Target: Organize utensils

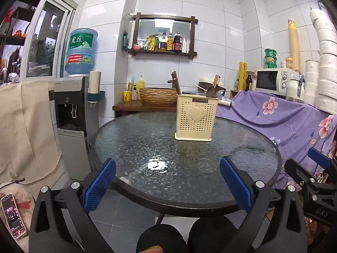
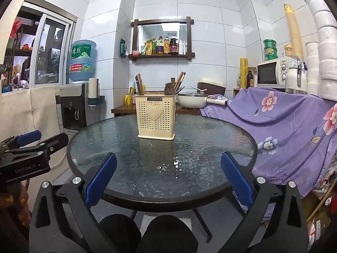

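The holder (image 2: 155,118) is standing upright at the desk's (image 2: 210,147) far middle, utensils (image 2: 139,85) poking up inside. Both hand-held grippers, left (image 1: 167,184) and right (image 2: 168,180), are hovering wide open and empty at the near edge; neither looks clearly nearer.

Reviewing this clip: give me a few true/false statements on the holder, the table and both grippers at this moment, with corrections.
1. The cream utensil holder stands upright on the round glass table. True.
2. The holder is empty. False: chopsticks and other utensils stick out of its top.
3. The left gripper is shut on a spoon. False: its jaws are wide apart and hold nothing.
4. The right gripper is open, at the near edge of the table. True.
5. Loose utensils lie on the glass in front of the holder. False: only light glare shows there.
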Available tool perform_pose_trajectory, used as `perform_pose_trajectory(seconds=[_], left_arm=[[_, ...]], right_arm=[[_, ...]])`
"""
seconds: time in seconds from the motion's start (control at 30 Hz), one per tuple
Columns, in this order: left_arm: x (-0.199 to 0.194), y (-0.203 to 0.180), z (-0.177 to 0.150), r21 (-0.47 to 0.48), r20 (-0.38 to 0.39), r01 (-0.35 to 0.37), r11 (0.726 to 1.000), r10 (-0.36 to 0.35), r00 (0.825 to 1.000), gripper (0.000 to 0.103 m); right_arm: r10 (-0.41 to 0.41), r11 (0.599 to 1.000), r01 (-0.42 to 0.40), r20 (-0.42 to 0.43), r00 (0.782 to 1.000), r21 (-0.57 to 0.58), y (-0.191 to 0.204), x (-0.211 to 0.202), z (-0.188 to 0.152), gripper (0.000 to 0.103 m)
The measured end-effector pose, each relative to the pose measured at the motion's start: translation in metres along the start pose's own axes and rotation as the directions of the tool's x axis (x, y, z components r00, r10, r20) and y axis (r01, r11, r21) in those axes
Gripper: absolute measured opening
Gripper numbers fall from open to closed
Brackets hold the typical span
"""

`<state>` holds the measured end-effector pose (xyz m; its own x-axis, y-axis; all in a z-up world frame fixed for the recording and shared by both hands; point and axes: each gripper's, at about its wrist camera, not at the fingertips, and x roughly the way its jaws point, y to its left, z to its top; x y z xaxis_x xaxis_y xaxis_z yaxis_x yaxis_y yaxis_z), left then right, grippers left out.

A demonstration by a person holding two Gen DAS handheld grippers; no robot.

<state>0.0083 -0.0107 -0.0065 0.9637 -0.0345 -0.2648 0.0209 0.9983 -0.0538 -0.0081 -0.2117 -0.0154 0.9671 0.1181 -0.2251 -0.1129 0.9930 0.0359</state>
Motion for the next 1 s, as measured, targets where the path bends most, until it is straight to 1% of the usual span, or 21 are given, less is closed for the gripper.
perform_pose_trajectory(seconds=[0.2, 0.57, 1.0], left_arm=[[-0.0030, 0.0024, 0.0012, -0.013, 0.012, 0.022, 1.000, -0.022, 1.000, 0.097], [-0.0055, 0.0053, 0.0009, -0.028, 0.016, -0.003, 1.000, 0.004, 1.000, 0.097], [-0.0049, 0.0059, 0.0026, -0.028, 0.018, -0.004, 1.000, 0.004, 1.000, 0.097]], right_arm=[[0.010, 1.000, -0.010, 0.004, 1.000, 0.008, -0.0003, -0.0008, 0.0018, 0.097], [0.018, 1.000, -0.018, 0.010, 1.000, -0.018, 0.0029, -0.0009, 0.0037, 0.097], [0.019, 0.999, -0.019, -0.001, 1.000, -0.030, 0.0053, 0.0001, 0.0027, 0.097]])
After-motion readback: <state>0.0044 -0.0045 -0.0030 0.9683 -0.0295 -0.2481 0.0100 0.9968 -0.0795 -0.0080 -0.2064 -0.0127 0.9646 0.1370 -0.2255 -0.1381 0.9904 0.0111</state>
